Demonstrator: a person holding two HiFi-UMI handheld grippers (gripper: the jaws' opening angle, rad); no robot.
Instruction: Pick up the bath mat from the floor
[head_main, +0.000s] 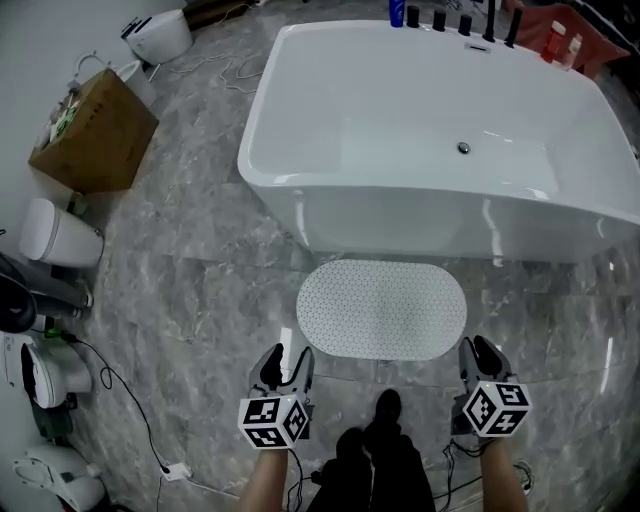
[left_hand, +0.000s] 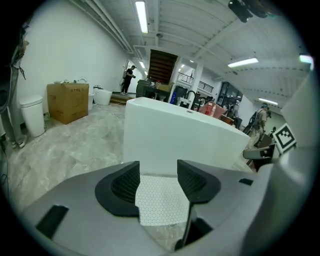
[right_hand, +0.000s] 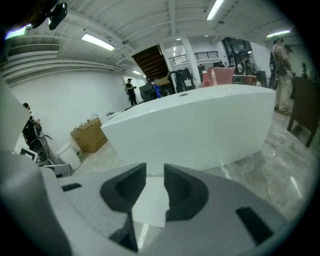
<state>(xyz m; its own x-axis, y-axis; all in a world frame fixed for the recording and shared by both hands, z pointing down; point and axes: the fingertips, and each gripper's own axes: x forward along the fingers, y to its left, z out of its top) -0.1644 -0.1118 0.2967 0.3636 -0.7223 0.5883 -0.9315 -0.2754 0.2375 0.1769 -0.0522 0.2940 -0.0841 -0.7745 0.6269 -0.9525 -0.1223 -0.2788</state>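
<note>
White oval dotted bath mat (head_main: 382, 308) lies flat on the grey marbled floor (head_main: 180, 290) in the head view, just at 6 o'clock of the white freestanding bathtub (head_main: 400, 220). The left claw (head_main: 285, 352) hangs at the mat's 7 o'clock and the right claw (head_main: 480, 350) at its 5 o'clock, both close to the mat's near edge. A brown cardboard box (head_main: 95, 135) stands well apart at 10 o'clock.

In the left gripper view, the left claw (left_hand: 158, 165) has its jaws wide apart with nothing clamped. The mat (left_hand: 160, 200) shows through the gap, the bathtub (left_hand: 175, 130) at 12 o'clock, the box (left_hand: 67, 102) at 10 o'clock.

In the right gripper view, the right claw (right_hand: 155, 170) has its jaws apart by a narrower gap, gripping nothing. The mat (right_hand: 150, 205) lies beyond them, the bathtub (right_hand: 200, 125) at 12 o'clock.
</note>
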